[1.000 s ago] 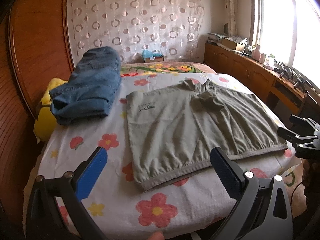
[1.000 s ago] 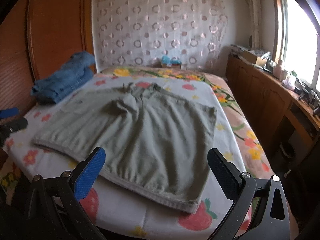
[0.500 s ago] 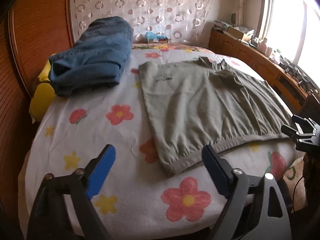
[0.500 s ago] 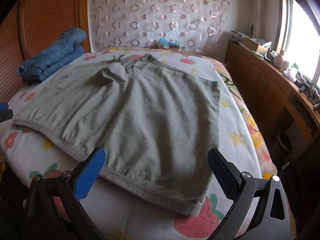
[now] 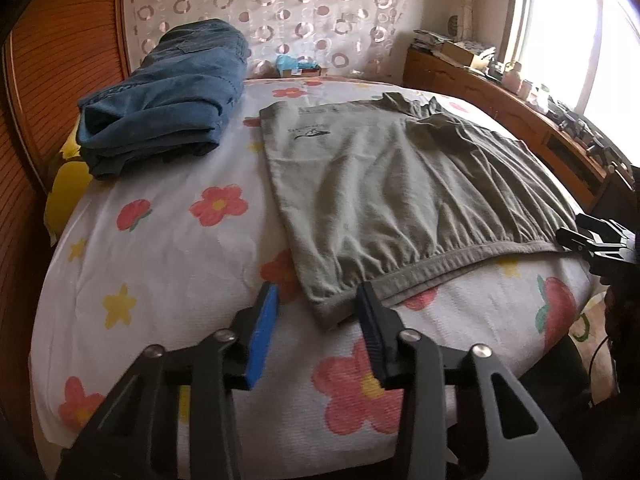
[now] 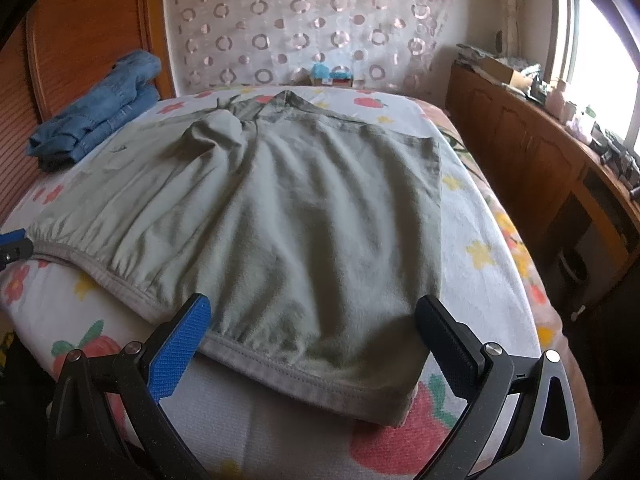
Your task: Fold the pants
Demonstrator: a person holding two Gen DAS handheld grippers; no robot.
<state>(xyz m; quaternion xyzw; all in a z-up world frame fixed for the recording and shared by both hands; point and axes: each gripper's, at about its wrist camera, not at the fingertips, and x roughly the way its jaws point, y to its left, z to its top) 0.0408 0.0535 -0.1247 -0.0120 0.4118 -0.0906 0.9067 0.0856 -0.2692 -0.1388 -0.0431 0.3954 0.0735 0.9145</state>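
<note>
On the flowered bedsheet [image 5: 168,264] in front of me, the grey-green pants [image 5: 400,192] lie spread flat, waistband toward me along the near edge of the bed and the legs running away toward the dotted curtain [image 6: 320,28]. My left gripper [image 5: 316,300] sits low at the waistband's left corner. Its jaws are closing, and that corner of the band lies between the blue pad and the black one; the black pad is right against the fabric edge, while a strip of sheet shows between the blue pad and the cloth, so nothing is pinched yet. My right gripper [image 6: 312,320] hangs over the other end of the waistband with its jaws spread wide. The right corner of the pants sits between the two pads, and neither pad presses on it. From the right wrist view, the tip of my left gripper peeks in at the far left, at the end of the waistband. A folded pile of blue jeans [image 5: 168,92] rests on the bed's far left, well apart from the pants, beside the wooden headboard [image 5: 60,60].
</note>
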